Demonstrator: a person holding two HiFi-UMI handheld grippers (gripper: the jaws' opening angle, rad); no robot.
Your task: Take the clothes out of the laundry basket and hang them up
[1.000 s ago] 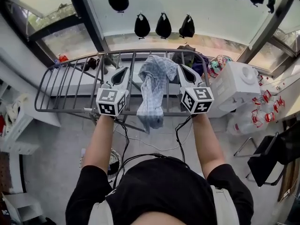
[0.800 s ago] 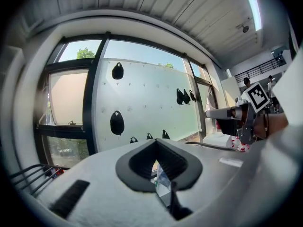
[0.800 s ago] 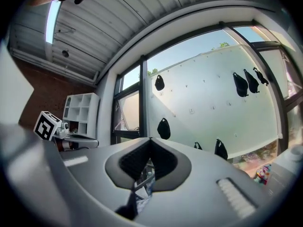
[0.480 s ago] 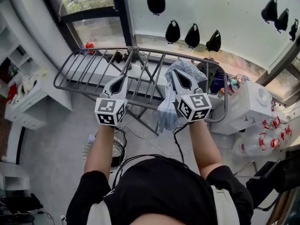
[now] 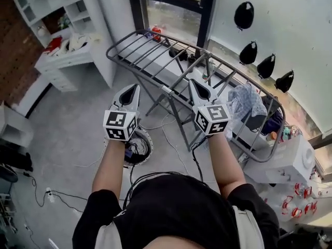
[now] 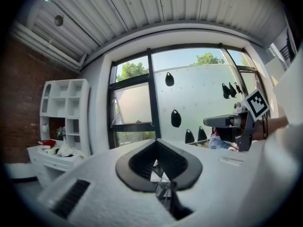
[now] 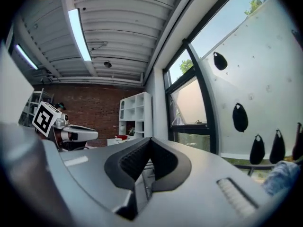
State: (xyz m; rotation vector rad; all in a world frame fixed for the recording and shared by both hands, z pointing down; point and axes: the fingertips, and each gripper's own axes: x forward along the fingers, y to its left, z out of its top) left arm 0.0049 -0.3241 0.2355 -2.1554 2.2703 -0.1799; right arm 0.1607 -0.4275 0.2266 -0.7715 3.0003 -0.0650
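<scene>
On the drying rack (image 5: pixel 155 51): one blue cloth (image 5: pixel 243 100) hangs over the far right end.
Left gripper (image 5: pixel 129 93): squeezed tight with nothing in it, up over the floor.
Right gripper (image 5: pixel 199 91): squeezed tight too, with nothing in it, above the rack's bars.
Laundry basket (image 5: pixel 147 138): round, down on the floor, just under the left arm.
Inside the basket: something dark, but it is too small to tell what.
Step now: I think one piece is hung and it is time to fetch more clothes.
Next move: go down to the basket, open the jaws, pinch one piece and lift it out.
White shelves (image 5: pixel 62 19): small red and white things sit on them.
</scene>
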